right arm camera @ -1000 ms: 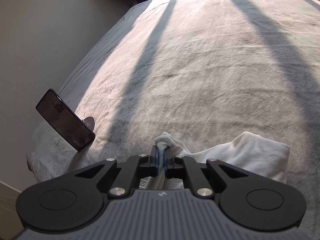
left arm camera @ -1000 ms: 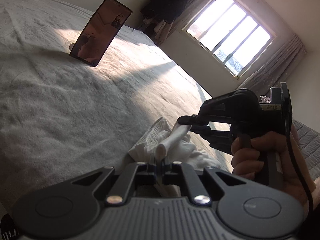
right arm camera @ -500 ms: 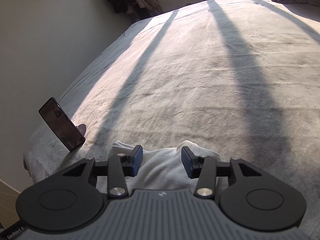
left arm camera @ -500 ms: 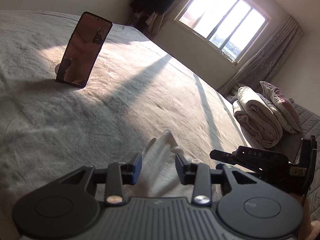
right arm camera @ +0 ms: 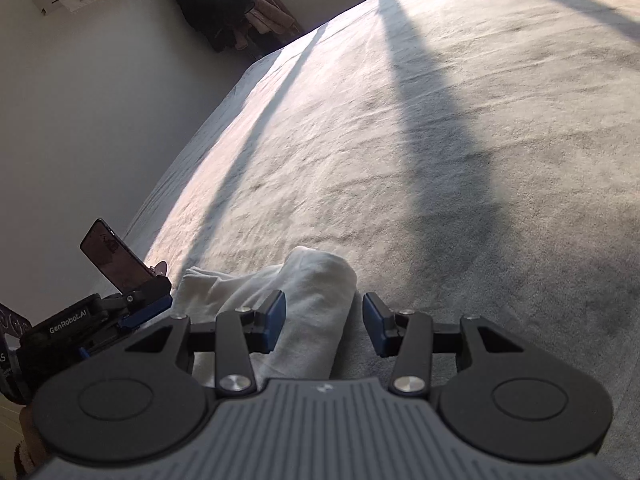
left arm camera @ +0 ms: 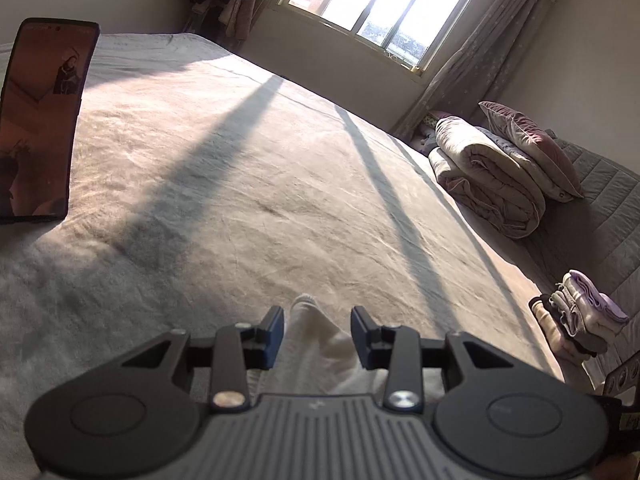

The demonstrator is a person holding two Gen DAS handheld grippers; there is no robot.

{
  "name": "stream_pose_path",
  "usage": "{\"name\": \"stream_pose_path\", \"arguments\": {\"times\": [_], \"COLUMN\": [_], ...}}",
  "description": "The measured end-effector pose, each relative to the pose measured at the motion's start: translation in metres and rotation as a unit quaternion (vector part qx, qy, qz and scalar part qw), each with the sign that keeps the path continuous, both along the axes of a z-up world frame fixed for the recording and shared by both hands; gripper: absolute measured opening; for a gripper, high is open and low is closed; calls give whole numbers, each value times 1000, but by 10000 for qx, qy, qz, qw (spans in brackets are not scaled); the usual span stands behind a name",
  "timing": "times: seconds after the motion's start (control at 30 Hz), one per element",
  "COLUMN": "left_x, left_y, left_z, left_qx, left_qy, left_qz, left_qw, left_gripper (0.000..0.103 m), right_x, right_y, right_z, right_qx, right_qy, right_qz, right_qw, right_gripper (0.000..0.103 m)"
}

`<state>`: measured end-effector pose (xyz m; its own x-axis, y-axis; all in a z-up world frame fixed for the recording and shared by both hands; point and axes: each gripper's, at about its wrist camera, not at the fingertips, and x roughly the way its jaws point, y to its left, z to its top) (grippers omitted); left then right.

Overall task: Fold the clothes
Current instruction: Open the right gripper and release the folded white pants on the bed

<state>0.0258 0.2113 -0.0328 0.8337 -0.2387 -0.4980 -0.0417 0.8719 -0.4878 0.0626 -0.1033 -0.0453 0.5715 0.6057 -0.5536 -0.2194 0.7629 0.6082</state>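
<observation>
White garment (right arm camera: 296, 300) lies on the bed (right arm camera: 460, 140) as a rolled, folded bundle, soft and creased, pale against the grey cover. In the right wrist view it sits at 6 o'clock, its rounded end pointing toward 12 and a flatter fold spreading toward 9. The right gripper (right arm camera: 324, 326) has just been opening; its jaws stand apart, the left blue pad over the cloth, neither pressing it. The left gripper (left arm camera: 317, 336) has likewise just been opening, jaws apart with a ridge of the cloth (left arm camera: 316, 344) between them, untouched by the pads. From 10 to 3 o'clock the bed cover runs wide and bare, crossed by long shadow bands. A phone (left arm camera: 40, 120) stands propped at 9 o'clock near the bed's edge. Folded quilts (left arm camera: 492, 176) lie at 2 o'clock, a small clothes stack (left arm camera: 580, 312) at 3.
</observation>
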Motion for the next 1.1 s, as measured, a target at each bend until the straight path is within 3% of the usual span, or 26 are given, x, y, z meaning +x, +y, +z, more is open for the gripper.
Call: {"name": "stream_pose_path", "arguments": {"times": [0.1, 0.13, 0.2, 0.27, 0.33, 0.43, 0.53, 0.63, 0.73, 0.9, 1.0, 1.1], "left_x": [12, 14, 17, 15, 11, 14, 15, 9, -6, -38, -50, -54], "left_y": [8, 9, 9, 9, 8, -3, -6, -4, -3, -7, -17, -23], "left_z": [-15, -17, -22, -23, -22, -25, -25, -16, -5, 7, -1, -16], "left_qx": [-478, -489, -423, -384, -287, 422, 652, 746, 847, 991, 1174, 1456], "left_qy": [208, 232, 281, 184, 30, 129, 155, 21, -280, -905, -940, -728], "left_qz": [-66, -70, -23, 58, 109, 112, 115, 166, 89, -659, -1237, -1378], "left_qw": [9986, 9985, 9987, 9991, 9995, 9990, 9977, 9971, 9960, 9888, 9809, 9770], "left_gripper": [32, 29, 13, 8, 7, 8, 11, 16, 18, 17, 17, 17], "right_x": [4, 6, 8, 10, 2, -3, -4, -8, -17, -44, -62, -75], "right_y": [-1, 0, 5, 9, 17, 25, 25, 26, 26, 39, 52, 62], "right_z": [-6, -8, -12, -15, -13, -16, -21, -12, 0, 18, 17, 7], "right_qx": [59, 88, 131, 165, -215, -805, -1022, -1084, -1180, -1515, -1704, -1907], "right_qy": [-45, -66, -112, -166, -597, -903, -999, -1142, -1460, -2194, -2488, -2533], "right_qz": [-22, -25, -13, -4, -41, 15, 0, 12, 65, 595, 1158, 1672], "right_qw": [10000, 9999, 9999, 9997, 9980, 9927, 9897, 9875, 9822, 9620, 9464, 9336], "right_gripper": [47, 47, 47, 47, 28, 22, 17, 29, 34, 39, 39, 39]}}
